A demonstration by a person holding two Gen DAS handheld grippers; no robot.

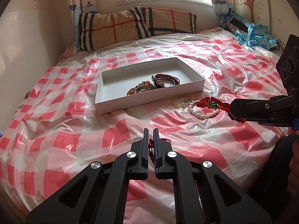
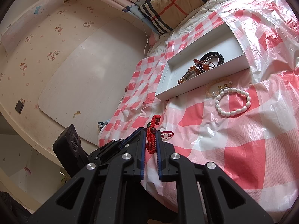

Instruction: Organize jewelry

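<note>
Pinching a red cord bracelet (image 2: 151, 140), both tongs.

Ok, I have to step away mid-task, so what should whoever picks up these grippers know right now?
Left gripper: shut on a red cord.
Right gripper: shut on the red braided bracelet with the green bead. I cannot tell whether the cord belongs to it.
Done: an amber bead bracelet and dark bangles lie in the white box.
Left: box the red piece, then the white bead bracelet and pale bead bracelet on the checked sheet beside the box.
</note>
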